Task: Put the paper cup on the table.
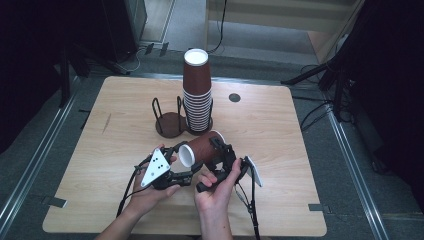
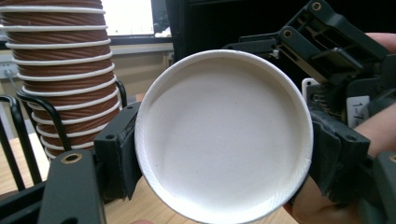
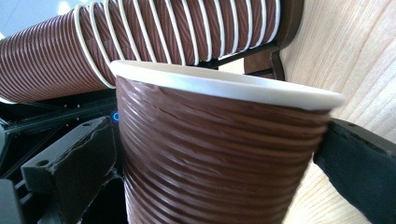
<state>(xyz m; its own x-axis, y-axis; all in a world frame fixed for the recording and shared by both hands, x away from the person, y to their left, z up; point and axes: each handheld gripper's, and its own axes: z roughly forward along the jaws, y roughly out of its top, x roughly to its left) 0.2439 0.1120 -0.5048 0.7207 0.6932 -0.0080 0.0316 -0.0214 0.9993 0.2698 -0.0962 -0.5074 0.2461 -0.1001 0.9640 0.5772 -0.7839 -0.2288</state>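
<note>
A brown ribbed paper cup (image 1: 202, 149) lies on its side above the table's front, held between two hand-held grippers. My left gripper (image 1: 181, 159) grips its white end; in the left gripper view the white disc (image 2: 224, 135) sits between both jaws, which press on its edge. My right gripper (image 1: 220, 147) comes from the right and clamps the cup's body near the white rim (image 3: 219, 86), a jaw on each side. The right gripper's frame (image 2: 327, 46) also stands behind the cup in the left gripper view.
A tall stack of brown cups (image 1: 197, 95) stands in a black wire holder just behind the held cup. Beside it the holder's second round base (image 1: 169, 122) is bare. The wooden table (image 1: 280, 130) has a small dark disc (image 1: 234, 97) at the back.
</note>
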